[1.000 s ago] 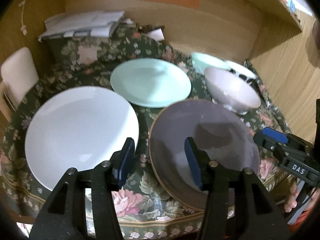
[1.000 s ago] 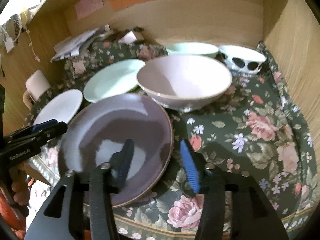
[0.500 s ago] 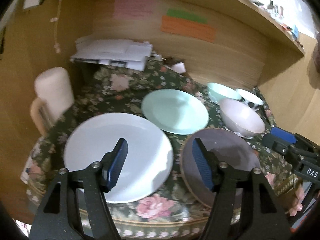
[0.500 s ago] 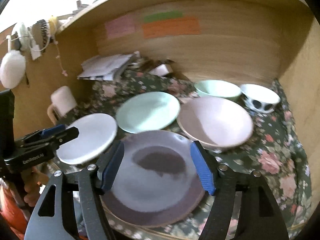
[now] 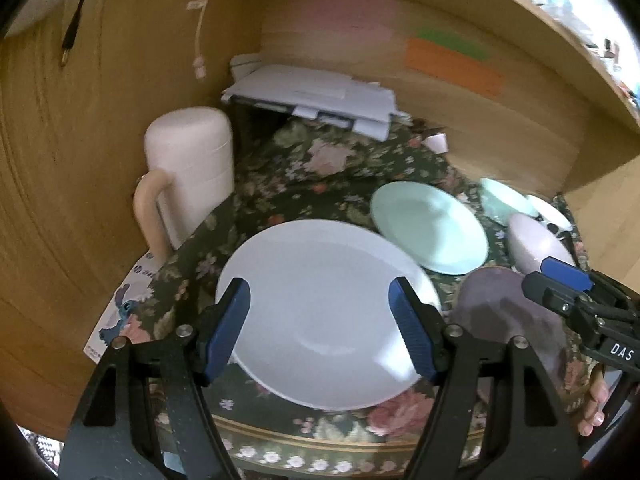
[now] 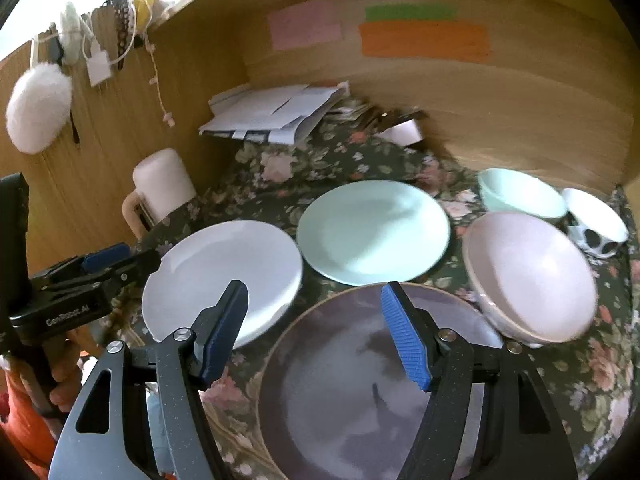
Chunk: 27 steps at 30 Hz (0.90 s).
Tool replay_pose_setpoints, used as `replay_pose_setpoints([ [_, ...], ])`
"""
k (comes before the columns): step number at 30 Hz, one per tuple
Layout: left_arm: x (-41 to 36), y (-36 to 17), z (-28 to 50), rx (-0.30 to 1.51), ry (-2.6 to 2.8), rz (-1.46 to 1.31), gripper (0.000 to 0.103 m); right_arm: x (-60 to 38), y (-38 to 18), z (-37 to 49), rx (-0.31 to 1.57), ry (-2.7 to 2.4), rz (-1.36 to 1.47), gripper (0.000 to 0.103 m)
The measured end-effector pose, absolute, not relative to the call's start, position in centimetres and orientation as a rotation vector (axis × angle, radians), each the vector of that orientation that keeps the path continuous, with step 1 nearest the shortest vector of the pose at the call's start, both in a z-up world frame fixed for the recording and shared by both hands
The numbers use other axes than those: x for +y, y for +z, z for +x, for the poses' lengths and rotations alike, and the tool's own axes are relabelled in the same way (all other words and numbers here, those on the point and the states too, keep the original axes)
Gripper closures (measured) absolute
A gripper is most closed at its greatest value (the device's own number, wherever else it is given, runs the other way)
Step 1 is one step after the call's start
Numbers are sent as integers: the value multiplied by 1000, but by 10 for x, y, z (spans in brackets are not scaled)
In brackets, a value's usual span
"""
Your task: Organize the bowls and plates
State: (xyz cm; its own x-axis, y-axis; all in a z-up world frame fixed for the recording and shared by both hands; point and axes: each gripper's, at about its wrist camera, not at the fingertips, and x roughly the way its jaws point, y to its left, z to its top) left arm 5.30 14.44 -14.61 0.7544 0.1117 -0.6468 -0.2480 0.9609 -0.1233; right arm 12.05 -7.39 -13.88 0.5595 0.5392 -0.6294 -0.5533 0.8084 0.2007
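Observation:
A white plate [image 5: 324, 312] lies on the floral cloth; my left gripper [image 5: 320, 330] hangs open and empty above its near half. A mint plate [image 5: 430, 226] lies behind it, and a purple plate [image 5: 516, 320] to its right. In the right wrist view my right gripper [image 6: 316, 340] is open and empty above the purple plate [image 6: 360, 392]. There I also see the white plate [image 6: 224, 272], the mint plate [image 6: 372, 232], a pink bowl [image 6: 528, 272], a mint bowl [image 6: 520, 192] and a black-and-white patterned bowl [image 6: 596, 224].
A pale mug [image 5: 188, 172] stands at the left against the wooden wall. A stack of papers [image 5: 316, 96] lies at the back. The wooden back wall [image 6: 500, 100] and the side walls enclose the table. The cloth's front edge [image 5: 320, 440] is just below my left gripper.
Both grippers have pulled back and risen and opened wider. The left one has shifted left, from the gap between the white and purple plates to over the white plate. The dishes have not moved.

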Motion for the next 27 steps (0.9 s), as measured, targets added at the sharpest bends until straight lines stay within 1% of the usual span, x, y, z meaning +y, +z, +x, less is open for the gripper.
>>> replay_pose_setpoints([
  [15,188,-187,71,805,259,-254,31,-26,-178,169,910,679,-51,37],
  [25,203,-202,81,842,264,-280,32,-8,-196,184,971,686,-81,37],
  [26,203,-204,82,845,260,-282,32,-7,-198,185,977,684,-78,39],
  [27,204,-205,83,850,259,-282,36,-6,-199,187,982,685,-77,45],
])
